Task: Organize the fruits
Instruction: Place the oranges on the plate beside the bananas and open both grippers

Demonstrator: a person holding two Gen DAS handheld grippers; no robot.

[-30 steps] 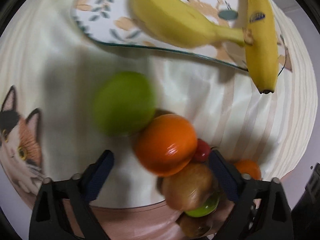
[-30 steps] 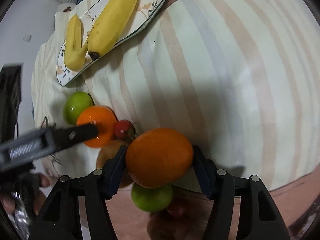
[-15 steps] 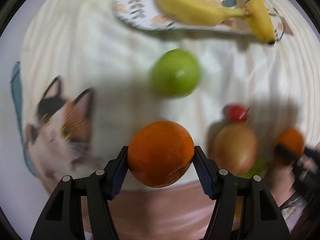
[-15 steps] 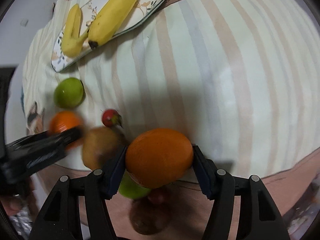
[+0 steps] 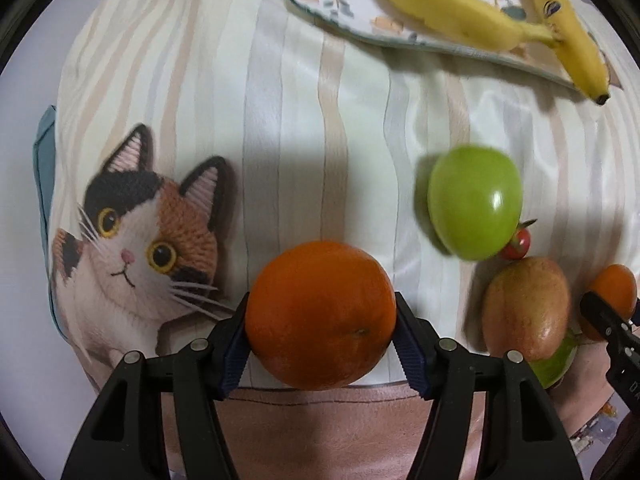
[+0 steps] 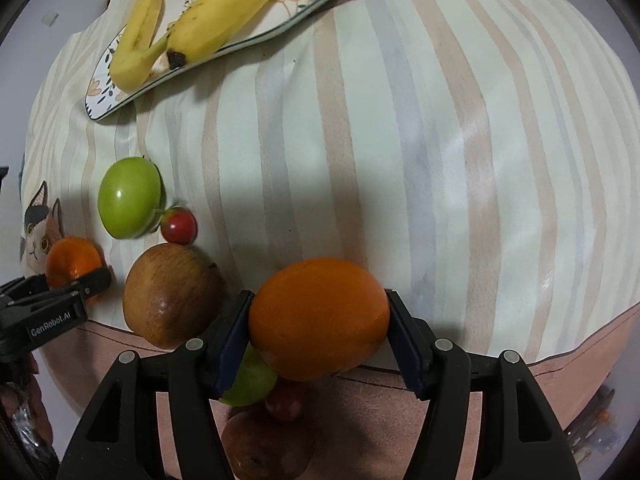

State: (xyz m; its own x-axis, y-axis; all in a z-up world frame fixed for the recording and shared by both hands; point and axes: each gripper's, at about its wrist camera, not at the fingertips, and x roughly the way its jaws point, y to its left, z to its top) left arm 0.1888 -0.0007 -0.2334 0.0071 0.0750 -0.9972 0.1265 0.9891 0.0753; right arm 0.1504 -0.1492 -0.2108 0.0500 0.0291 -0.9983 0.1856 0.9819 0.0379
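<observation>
meanwhile the left gripper (image 5: 320, 330), its jaws just closed, clamps an orange (image 5: 320, 314); the right gripper (image 6: 318, 338) clamps another orange (image 6: 318, 318) above the striped cloth (image 6: 400, 140)

Probably a home: a striped cloth (image 6: 400, 140) with a cat patch (image 5: 136, 240), and a floral plate (image 6: 280, 12).
</observation>
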